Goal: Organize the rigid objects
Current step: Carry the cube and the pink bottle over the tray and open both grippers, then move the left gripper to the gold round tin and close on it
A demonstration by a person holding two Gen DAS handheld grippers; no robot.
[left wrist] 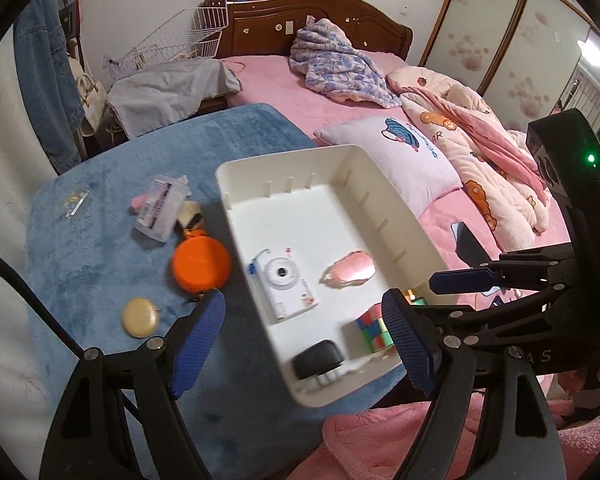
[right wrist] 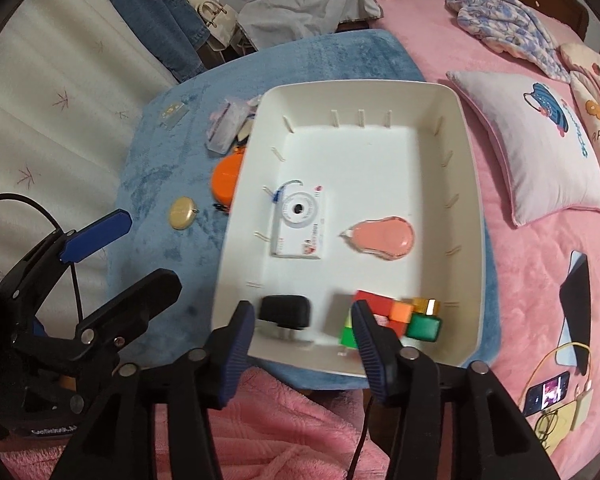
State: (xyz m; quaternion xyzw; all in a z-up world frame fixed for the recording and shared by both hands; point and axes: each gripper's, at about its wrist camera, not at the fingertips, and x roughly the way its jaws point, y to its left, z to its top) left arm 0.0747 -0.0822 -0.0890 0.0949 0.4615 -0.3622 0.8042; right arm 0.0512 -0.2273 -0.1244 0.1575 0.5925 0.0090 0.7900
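A white bin [left wrist: 236, 184] [right wrist: 470, 184] sits on a blue towel [left wrist: 100, 248] [right wrist: 164, 176]. In it lie a white toy camera [left wrist: 286, 288] [right wrist: 302, 226], a pink mouse-shaped item [left wrist: 352, 270] [right wrist: 384, 238], a colour cube [left wrist: 370, 326] [right wrist: 384, 308], a black plug [left wrist: 318, 358] [right wrist: 286, 312] and a small green bottle [right wrist: 424, 326]. On the towel lie an orange round case [left wrist: 200, 264] [right wrist: 226, 180], a beige disc [left wrist: 140, 317] [right wrist: 183, 213] and a clear packet [left wrist: 160, 208] [right wrist: 226, 128]. My left gripper [left wrist: 304, 340] is open and empty above the bin's near left edge. My right gripper [right wrist: 302, 354] is open and empty over the bin's near rim.
A pink bed [left wrist: 284, 88] with a pillow [left wrist: 400, 160] [right wrist: 540, 144], blankets [left wrist: 340, 64] and phones [right wrist: 576, 296] lies right. A wire basket [left wrist: 180, 40], grey cloth [left wrist: 168, 92] and hanging denim [left wrist: 44, 80] stand behind the towel. A small clear card [left wrist: 74, 202] lies far left.
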